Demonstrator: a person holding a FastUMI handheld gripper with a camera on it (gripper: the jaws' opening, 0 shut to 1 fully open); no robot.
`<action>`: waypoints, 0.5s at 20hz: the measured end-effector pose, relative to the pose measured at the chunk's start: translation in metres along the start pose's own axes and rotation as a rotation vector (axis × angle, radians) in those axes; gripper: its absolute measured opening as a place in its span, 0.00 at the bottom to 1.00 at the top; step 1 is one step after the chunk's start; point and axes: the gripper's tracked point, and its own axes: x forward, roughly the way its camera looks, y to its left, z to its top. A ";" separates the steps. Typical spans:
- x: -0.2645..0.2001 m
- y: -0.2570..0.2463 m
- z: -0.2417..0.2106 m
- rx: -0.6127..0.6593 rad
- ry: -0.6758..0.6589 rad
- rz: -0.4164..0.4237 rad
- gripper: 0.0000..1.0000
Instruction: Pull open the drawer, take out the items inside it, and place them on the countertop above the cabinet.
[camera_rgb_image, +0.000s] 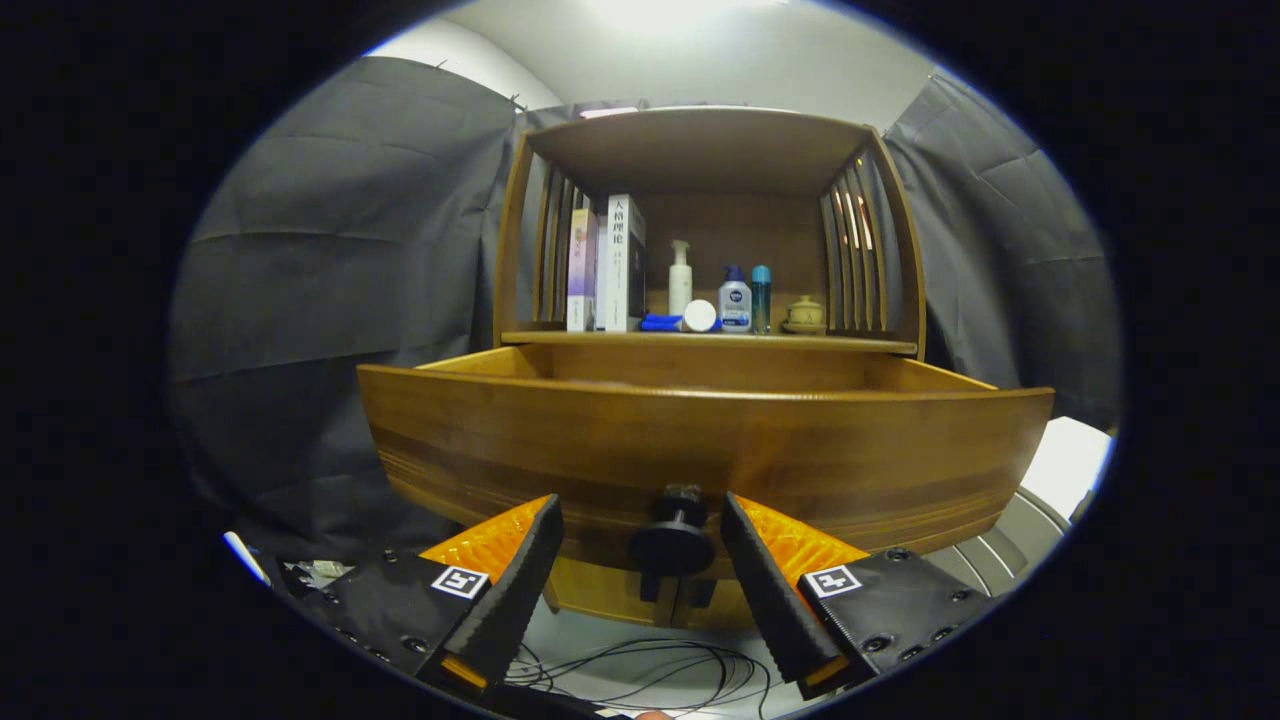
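- I see the gripper with its jaws spread wide, holding nothing.
- The round black drawer knob sits between the two fingers, in the gap, touching neither as far as I can tell.
- The brown wooden drawer is pulled out toward me; its curved front panel spans the space just beyond the fingertips.
- I can only see the top of the drawer's inner walls over the front edge. Contents hidden from this angle, so I can't tell what's inside.
- The wooden cabinet countertop sits right above and behind the open drawer, under a slatted wooden hutch.
- On that countertop, left to right: upright books, a white pump bottle, a blue tube with a white cap lying on its side in front of the pump bottle, a small white bottle with a dark blue cap, a slim teal bottle, and a small tan ceramic lidded cup on a saucer.
- Those items stand near each other but I can't tell which ones touch.
- Black cables lie looped on the pale floor below the drawer, between and below the fingers.
- Dark grey cloth hangs on both sides of the cabinet.
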 end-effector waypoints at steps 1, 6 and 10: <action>0.002 -0.004 -0.001 -0.002 0.002 -0.013 0.99; 0.004 -0.006 -0.002 0.014 -0.009 -0.046 0.98; 0.006 -0.005 -0.001 0.012 -0.016 -0.072 0.97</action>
